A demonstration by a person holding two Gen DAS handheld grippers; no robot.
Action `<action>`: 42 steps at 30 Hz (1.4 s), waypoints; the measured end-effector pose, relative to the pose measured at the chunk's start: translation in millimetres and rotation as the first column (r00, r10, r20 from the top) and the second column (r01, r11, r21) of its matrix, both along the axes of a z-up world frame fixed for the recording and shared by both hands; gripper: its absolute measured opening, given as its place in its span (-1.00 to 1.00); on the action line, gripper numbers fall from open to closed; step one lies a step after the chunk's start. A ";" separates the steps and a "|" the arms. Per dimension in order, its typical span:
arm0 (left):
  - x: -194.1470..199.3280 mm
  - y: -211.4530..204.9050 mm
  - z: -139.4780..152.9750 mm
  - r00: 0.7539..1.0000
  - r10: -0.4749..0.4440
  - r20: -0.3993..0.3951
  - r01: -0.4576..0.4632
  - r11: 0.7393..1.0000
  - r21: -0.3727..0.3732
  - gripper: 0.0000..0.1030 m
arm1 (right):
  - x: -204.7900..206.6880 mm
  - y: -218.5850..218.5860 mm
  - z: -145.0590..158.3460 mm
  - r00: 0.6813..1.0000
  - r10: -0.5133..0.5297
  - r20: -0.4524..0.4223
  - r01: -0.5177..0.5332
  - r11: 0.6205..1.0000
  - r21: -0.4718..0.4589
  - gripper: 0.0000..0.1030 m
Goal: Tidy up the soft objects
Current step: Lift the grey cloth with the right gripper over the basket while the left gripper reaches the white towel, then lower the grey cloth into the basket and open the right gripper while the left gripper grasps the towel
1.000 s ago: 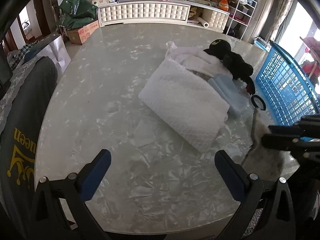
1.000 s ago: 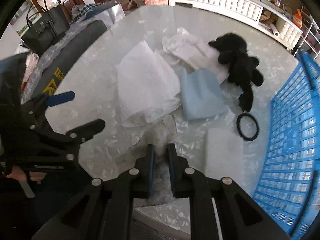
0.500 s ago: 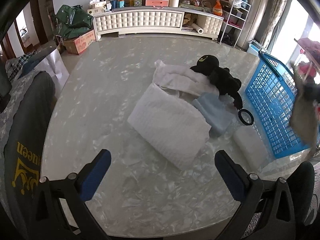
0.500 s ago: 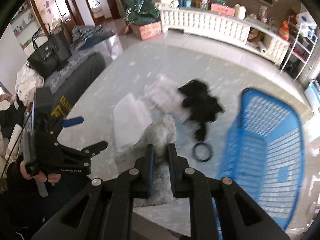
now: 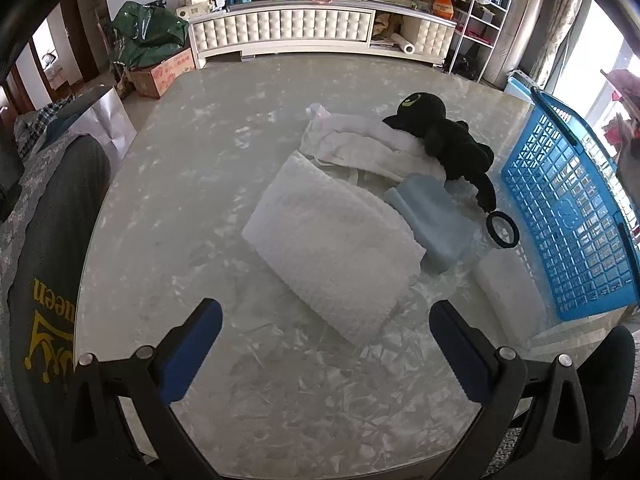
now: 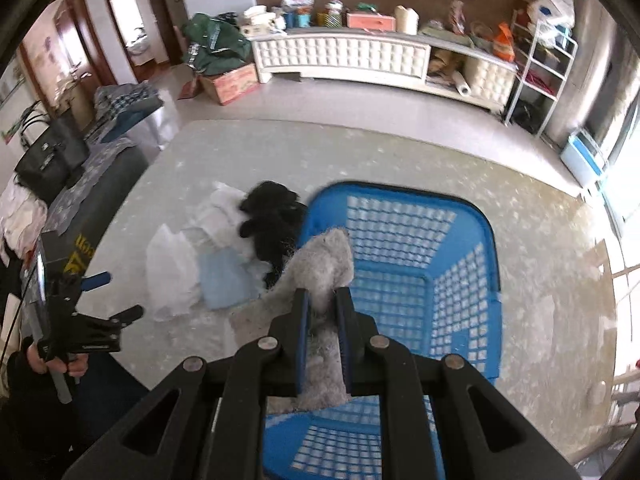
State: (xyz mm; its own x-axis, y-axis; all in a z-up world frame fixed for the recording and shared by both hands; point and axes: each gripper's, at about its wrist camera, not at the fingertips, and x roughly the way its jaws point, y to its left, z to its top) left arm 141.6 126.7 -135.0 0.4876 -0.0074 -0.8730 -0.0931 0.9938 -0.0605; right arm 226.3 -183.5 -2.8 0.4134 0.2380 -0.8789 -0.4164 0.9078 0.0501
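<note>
- Right tongs (image 6: 322,312) clamp a fluffy grey soft cloth (image 6: 324,268) above the blue plastic lattice basket (image 6: 460,280).
- Left tongs (image 5: 320,344) gape wide above the pale marble table (image 5: 180,200), near a folded white towel (image 5: 332,248).

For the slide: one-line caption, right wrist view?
Right claw holds a grey fluffy cloth above the blue basket.

The blue basket (image 6: 400,280) lies open-topped under the right tongs (image 6: 323,300), nothing across its mouth. On the bench (image 5: 180,208), bare marble runs before the left tongs (image 5: 324,332); farther on, the white towel (image 5: 336,252), blue cloth (image 5: 436,216) and black plush (image 5: 444,136) crowd the way.
</note>
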 end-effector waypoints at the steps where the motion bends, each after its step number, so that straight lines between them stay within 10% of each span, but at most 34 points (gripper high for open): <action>1: 1.3 -0.2 -0.8 1.000 0.003 -0.003 -0.003 1.000 -0.001 1.00 | 2.8 -3.9 -4.8 1.000 -0.011 -0.010 0.011 1.000 -0.001 -0.76; 15: 19.9 9.2 -18.5 0.997 0.058 -0.053 -0.059 0.998 -0.020 1.00 | 45.8 -31.0 -76.6 0.979 -0.103 -0.176 0.097 0.994 -0.044 -0.75; 22: 27.7 33.1 -39.2 0.983 0.138 -0.118 -0.153 0.980 -0.124 1.00 | 52.3 -30.3 -86.5 0.974 -0.109 -0.197 0.100 0.993 -0.055 -0.74; 42: 49.6 37.6 -62.3 0.974 0.162 -0.159 -0.181 0.977 -0.116 1.00 | 61.2 -17.8 -112.4 0.965 -0.085 -0.248 0.067 0.995 -0.078 -0.56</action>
